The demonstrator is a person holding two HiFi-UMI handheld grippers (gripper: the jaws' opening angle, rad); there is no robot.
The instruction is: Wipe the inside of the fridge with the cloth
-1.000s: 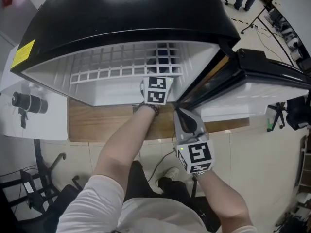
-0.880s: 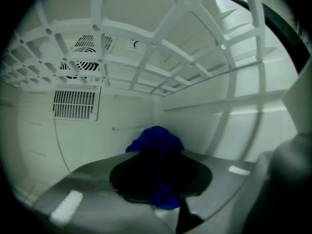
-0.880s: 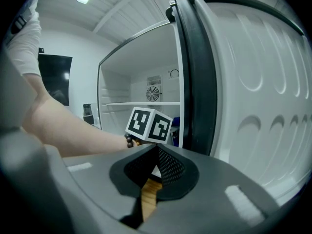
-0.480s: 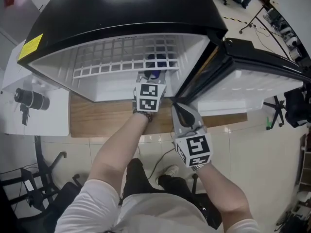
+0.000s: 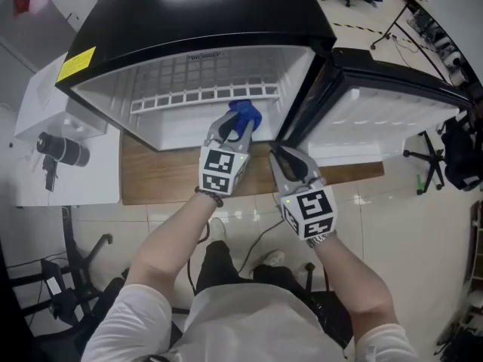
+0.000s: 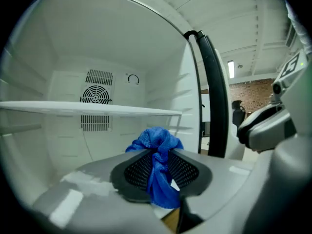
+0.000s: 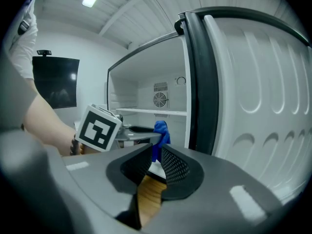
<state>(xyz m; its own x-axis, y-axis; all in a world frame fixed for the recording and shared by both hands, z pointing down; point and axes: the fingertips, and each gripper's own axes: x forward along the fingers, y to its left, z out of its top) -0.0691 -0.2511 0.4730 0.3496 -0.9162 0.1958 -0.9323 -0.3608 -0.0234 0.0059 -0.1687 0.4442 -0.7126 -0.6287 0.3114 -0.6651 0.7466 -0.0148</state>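
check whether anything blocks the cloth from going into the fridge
Nothing visible does. The left gripper holds the blue cloth at the mouth of the fridge. The door stands open to the right, and the space under the shelf ahead looks bare.

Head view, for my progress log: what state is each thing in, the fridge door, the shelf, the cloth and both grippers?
black fridge door: swung open.
white wire shelf: seated inside the fridge.
blue cloth: bunched, clamped between jaws.
left gripper: shut on the blue cloth.
right gripper: jaws have just been opening, slightly apart, nothing between them.
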